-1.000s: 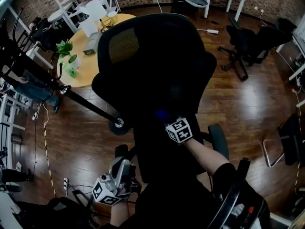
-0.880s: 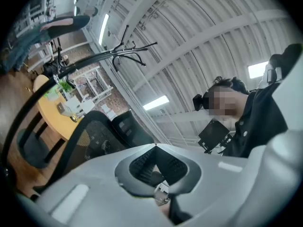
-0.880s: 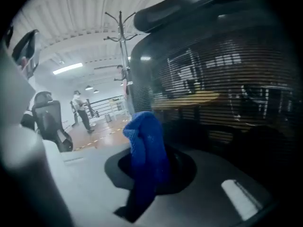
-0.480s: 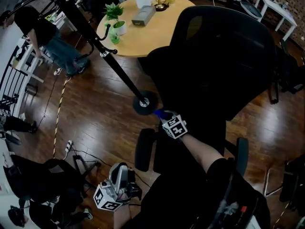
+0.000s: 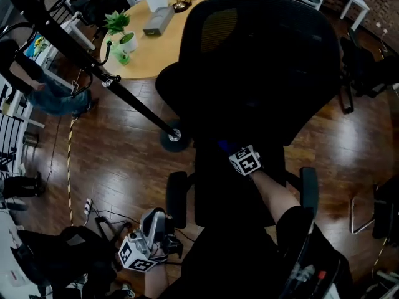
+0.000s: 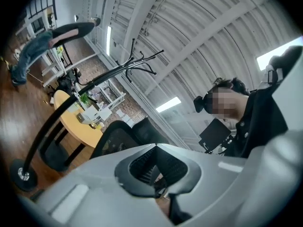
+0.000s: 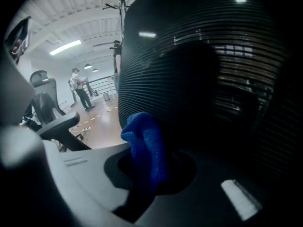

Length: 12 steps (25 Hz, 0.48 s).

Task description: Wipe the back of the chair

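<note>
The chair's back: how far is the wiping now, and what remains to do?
Done: the blue cloth is clamped in the right gripper and brought to the chair back. In hand: it sits low against the back. Left: nothing shows which mesh is clean, so I assume the upper back remains. The left gripper hangs idle, shut.

left: coat stand (image 5: 137,103) beside chair (image 5: 262,61) | right: floor (image 5: 349,148) free

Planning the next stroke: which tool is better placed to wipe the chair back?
Right, probably: the right tool grips the blue cloth close to the chair back. The left tool, shut and empty, hangs low, away from it.
</note>
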### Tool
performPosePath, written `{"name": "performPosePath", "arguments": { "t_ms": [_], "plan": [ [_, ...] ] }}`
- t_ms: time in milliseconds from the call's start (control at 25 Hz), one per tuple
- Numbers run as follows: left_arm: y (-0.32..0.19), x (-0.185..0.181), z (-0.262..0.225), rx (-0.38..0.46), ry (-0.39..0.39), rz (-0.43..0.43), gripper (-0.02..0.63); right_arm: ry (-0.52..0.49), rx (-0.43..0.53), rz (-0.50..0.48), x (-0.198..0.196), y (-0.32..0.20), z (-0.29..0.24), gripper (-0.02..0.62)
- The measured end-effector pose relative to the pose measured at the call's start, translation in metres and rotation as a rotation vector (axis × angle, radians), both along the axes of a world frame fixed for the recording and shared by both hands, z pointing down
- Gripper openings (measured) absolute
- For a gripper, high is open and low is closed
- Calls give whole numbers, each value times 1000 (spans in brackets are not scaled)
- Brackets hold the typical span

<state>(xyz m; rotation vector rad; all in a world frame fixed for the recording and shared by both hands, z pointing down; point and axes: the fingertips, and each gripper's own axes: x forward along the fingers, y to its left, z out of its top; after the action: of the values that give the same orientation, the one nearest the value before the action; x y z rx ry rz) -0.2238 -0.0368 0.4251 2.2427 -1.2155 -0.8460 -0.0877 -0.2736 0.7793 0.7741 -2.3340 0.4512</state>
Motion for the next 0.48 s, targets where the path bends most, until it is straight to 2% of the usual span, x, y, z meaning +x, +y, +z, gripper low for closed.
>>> {"name": "performPosePath", "arguments": {
  "t_ms": [280,480],
  "plan": [
    [-50,69,4,13,9,235,2,91,-38,337,176,-20,16,35],
    [-63,113,1,14,2,350,2,55,-78,607,258,-15,14,35]
  ]
}}
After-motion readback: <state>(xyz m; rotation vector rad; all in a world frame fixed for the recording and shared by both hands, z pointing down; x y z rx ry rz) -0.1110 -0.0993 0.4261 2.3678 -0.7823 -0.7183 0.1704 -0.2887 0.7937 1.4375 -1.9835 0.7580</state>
